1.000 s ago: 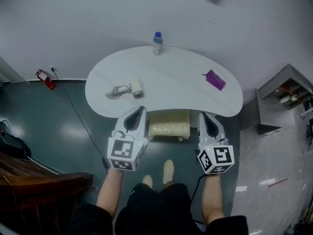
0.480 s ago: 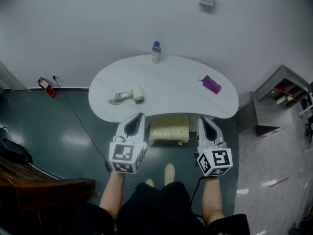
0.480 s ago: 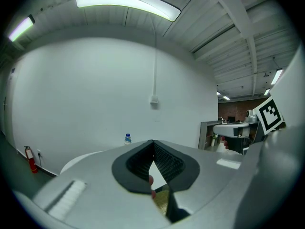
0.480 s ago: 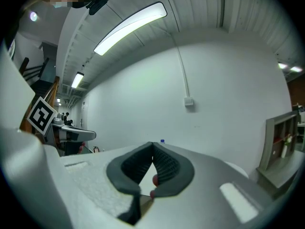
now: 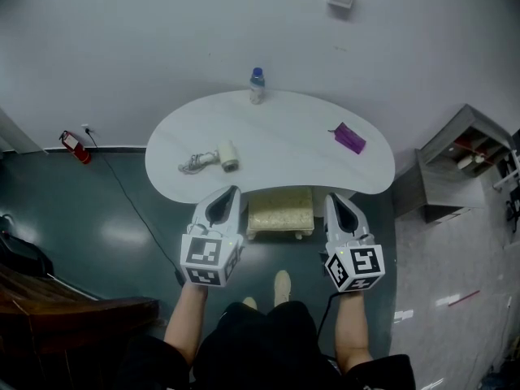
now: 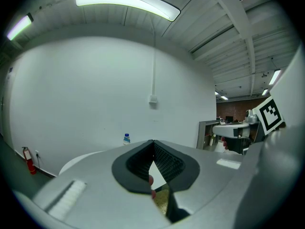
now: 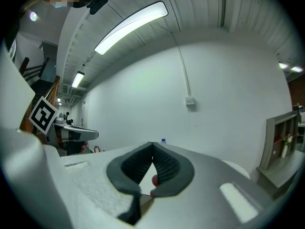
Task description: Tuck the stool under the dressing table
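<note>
Left hand-held gripper (image 5: 231, 193) and right hand-held gripper (image 5: 331, 200), jaws closed and empty, flank the stool (image 5: 280, 210) at the edge of the worktop (image 5: 284, 149).

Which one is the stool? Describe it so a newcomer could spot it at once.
Find the white kidney-shaped dressing table against the wall. At the curve of its near edge, partly under the top, stands the stool. It alone is beige, low and on the floor, not on the tabletop.
</note>
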Demonstrator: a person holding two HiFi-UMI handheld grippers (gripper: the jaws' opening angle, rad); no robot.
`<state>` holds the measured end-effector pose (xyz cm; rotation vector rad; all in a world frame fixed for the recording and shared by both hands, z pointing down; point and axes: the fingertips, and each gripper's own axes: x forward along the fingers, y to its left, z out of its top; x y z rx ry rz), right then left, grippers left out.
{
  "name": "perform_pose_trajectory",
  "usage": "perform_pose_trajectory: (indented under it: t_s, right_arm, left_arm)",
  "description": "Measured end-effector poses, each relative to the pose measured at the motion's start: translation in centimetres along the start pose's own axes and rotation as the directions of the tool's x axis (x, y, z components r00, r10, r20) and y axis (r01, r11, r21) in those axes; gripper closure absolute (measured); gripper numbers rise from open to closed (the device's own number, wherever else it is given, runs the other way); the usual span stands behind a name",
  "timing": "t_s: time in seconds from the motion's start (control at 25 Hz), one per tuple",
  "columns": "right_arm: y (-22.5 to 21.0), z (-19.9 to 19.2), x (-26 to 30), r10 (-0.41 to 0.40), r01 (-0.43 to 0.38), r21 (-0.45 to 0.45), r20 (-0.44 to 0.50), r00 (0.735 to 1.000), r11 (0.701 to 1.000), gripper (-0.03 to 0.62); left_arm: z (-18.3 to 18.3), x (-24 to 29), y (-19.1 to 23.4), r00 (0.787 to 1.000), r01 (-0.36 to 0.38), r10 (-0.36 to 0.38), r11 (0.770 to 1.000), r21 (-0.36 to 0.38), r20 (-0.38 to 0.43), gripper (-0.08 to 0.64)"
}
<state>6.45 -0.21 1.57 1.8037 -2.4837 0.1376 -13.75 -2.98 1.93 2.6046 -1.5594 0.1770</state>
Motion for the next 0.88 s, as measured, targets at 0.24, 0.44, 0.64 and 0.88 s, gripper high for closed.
perform_pose_trajectory:
  t_s: [0.24,0.44,0.64,0.88]
  right_arm:
    - [-0.01,-0.05,0.16,-0.008,0.008,-0.001,-0.003,1.000,1.000,0.589]
    - [0.06,-0.11,0.34,-0.017,0.017,0.000,-0.007,1.000,1.000,0.589]
    - [0.29,-0.24,0.57,-0.016,0.017,0.005,-0.010,1.000,1.000,0.589]
    - [0.63,-0.50,0.95,-0.014,0.014,0.013,-0.015,1.000,1.000,0.589]
  left_arm:
    - [0.12,0.25,0.08,1.000,0.007,-0.007,1.000,0.001,0.004,0.554]
    - [0.10,0.34,0.29,1.000,0.014,-0.014,1.000,-0.001,0.003,0.554]
    - [0.01,0.37,0.43,1.000,0.017,-0.017,1.000,0.001,-0.001,0.554]
    - [-0.04,0.43,0.70,1.000,0.018,-0.018,1.000,-0.003,-0.004,0.554]
